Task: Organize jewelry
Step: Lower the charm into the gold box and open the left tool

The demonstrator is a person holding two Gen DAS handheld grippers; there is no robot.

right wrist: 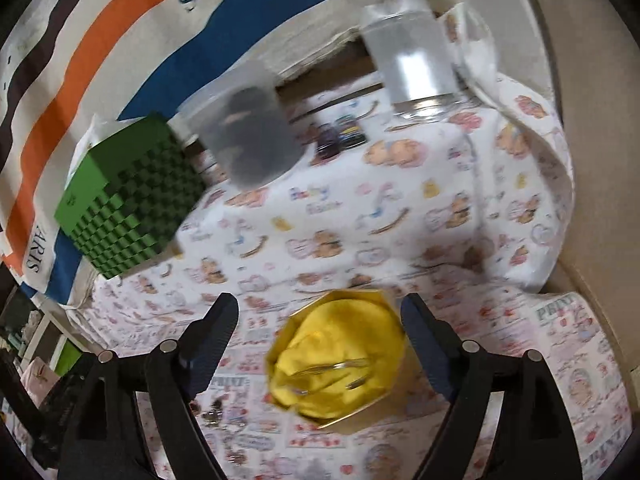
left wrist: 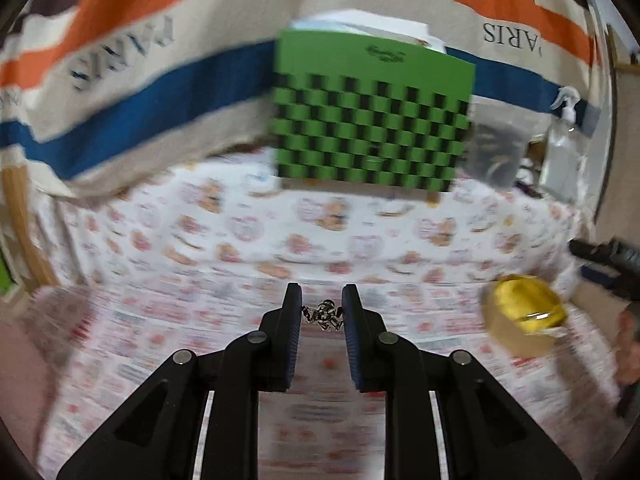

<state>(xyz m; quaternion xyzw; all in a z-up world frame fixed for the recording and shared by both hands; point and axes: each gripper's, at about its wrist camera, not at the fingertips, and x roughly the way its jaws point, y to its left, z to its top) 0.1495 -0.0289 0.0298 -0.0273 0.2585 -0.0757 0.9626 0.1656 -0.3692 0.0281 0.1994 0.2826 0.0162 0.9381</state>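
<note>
My left gripper (left wrist: 322, 312) is shut on a small silver jewelry piece (left wrist: 324, 315), pinched between its fingertips above the patterned cloth. A gold hexagonal box with a yellow lining (left wrist: 522, 316) sits to its right, with rings on the lining. In the right wrist view my right gripper (right wrist: 320, 320) is open, its fingers on either side of the same gold box (right wrist: 340, 360), which holds thin rings. More small jewelry pieces (right wrist: 212, 412) lie on the cloth by the left finger.
A green checkered box (left wrist: 372, 120) (right wrist: 128, 196) stands at the back. Beside it are a clear container with dark contents (right wrist: 248, 136), a clear bottle (right wrist: 412, 48) and a striped fabric backdrop (left wrist: 120, 80). The right gripper's body (left wrist: 612, 260) shows at the left view's right edge.
</note>
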